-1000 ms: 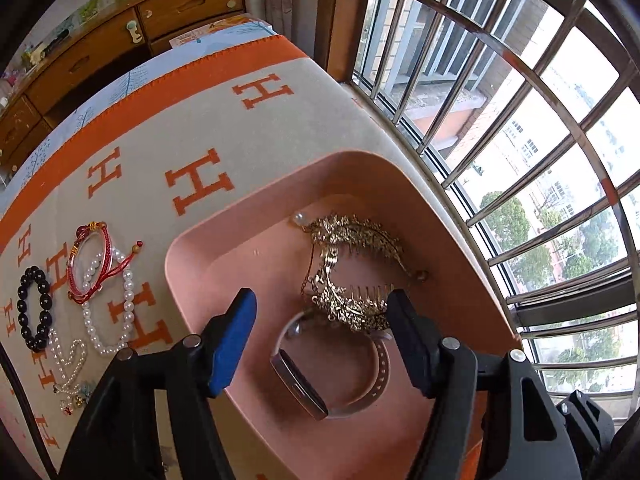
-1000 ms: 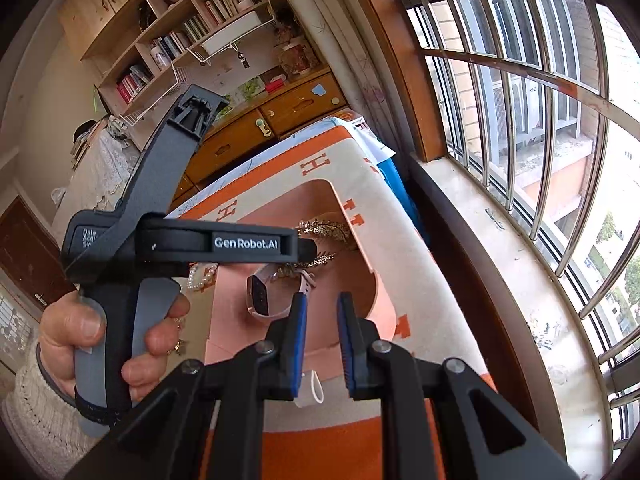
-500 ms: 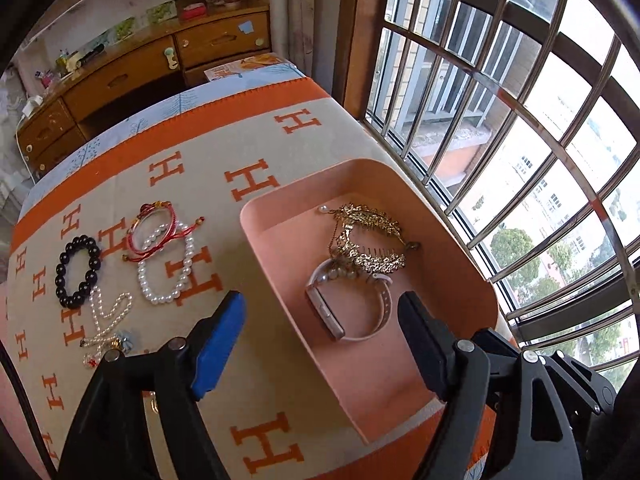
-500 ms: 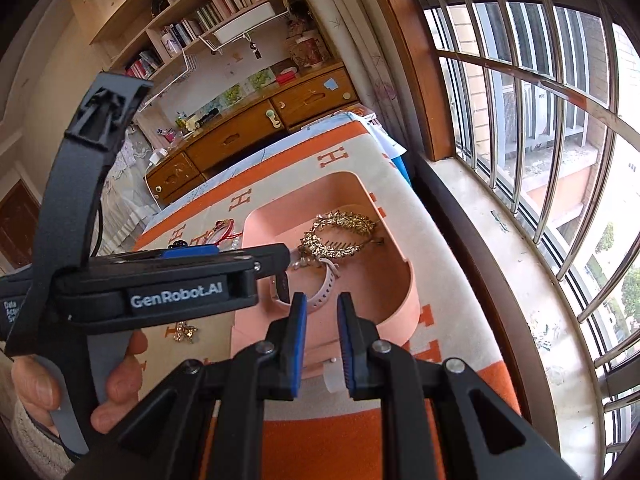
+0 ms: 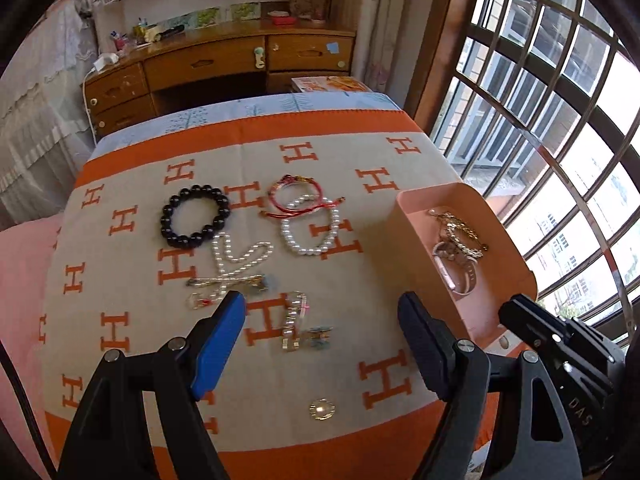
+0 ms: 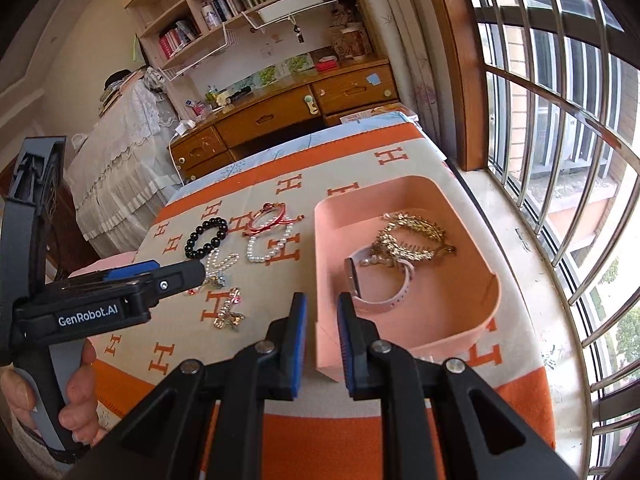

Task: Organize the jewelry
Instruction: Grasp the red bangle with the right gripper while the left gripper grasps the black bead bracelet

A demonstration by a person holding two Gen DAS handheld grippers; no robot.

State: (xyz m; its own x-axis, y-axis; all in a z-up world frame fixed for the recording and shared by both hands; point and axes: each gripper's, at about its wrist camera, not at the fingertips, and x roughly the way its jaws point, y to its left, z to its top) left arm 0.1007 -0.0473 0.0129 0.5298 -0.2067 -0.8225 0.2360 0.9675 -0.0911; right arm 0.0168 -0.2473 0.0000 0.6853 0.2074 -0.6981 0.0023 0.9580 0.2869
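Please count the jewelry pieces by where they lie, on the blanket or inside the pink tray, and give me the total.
On the blanket: 7: black bead bracelet, red cord bracelet, pearl bracelet, pearl necklace, pearl hair clip, small red-stone piece, round gold piece.
Inside the pink tray: 2: gold hair comb, pink watch.
Total: 9.

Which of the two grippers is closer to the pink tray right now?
The right. The right gripper hangs by the pink tray's near left corner, its fingers narrowly parted. The left gripper is wide open over the blanket's loose jewelry, left of the tray.
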